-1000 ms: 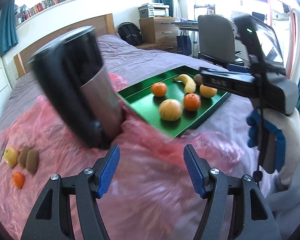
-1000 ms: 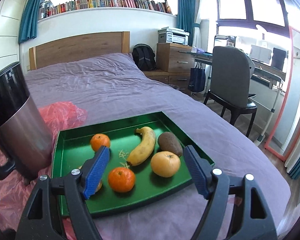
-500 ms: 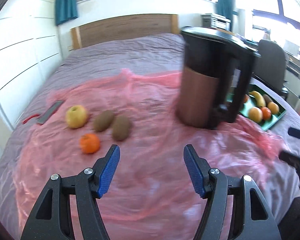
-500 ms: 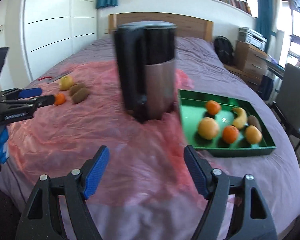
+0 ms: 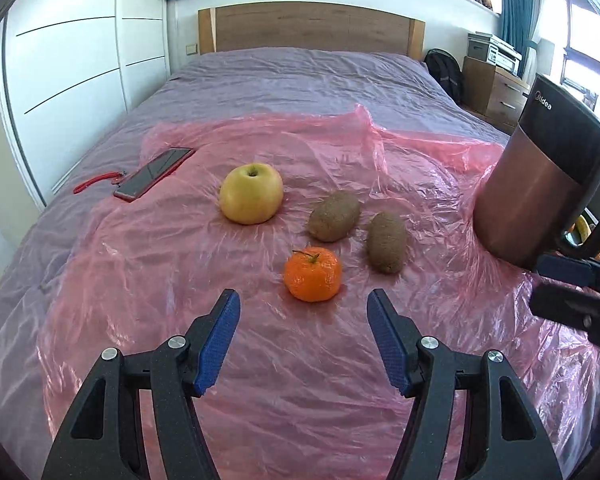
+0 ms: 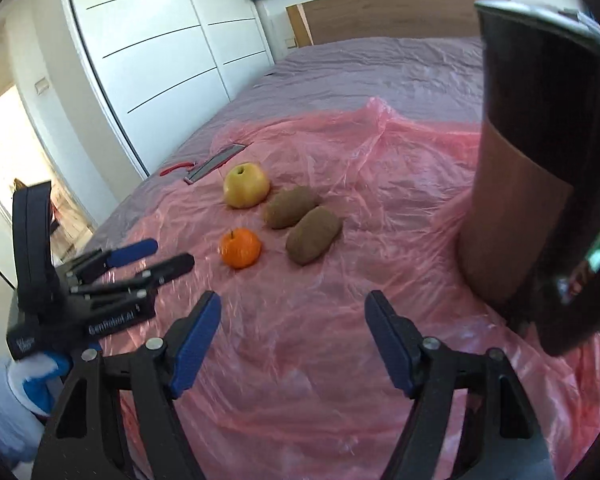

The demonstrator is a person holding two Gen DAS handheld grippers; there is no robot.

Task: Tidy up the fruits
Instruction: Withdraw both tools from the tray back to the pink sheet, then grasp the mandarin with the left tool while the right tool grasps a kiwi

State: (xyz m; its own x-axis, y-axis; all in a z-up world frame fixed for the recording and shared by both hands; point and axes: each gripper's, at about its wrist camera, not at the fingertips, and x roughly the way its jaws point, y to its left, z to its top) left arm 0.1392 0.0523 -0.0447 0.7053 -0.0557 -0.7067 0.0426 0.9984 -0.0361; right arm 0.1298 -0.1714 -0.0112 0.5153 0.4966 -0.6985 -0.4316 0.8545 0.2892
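Since loose fruit lies on the pink sheet (image 5: pixel 380 360), I hold my left gripper (image 5: pixel 302 340) open and empty before the orange (image 5: pixel 313 274); my right gripper (image 6: pixel 292 340) is open, empty too.

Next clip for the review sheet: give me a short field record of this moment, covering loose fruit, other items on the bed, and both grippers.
surface: pink plastic sheet spread over a purple bedcover
loose fruit: yellow apple, two brown kiwis, orange tangerine
fruit contact: none touched by a gripper
other items: copper-and-black kettle right of the fruit; red-edged phone left of the apple
left gripper: open, empty, tangerine just ahead of it
right gripper: open, empty
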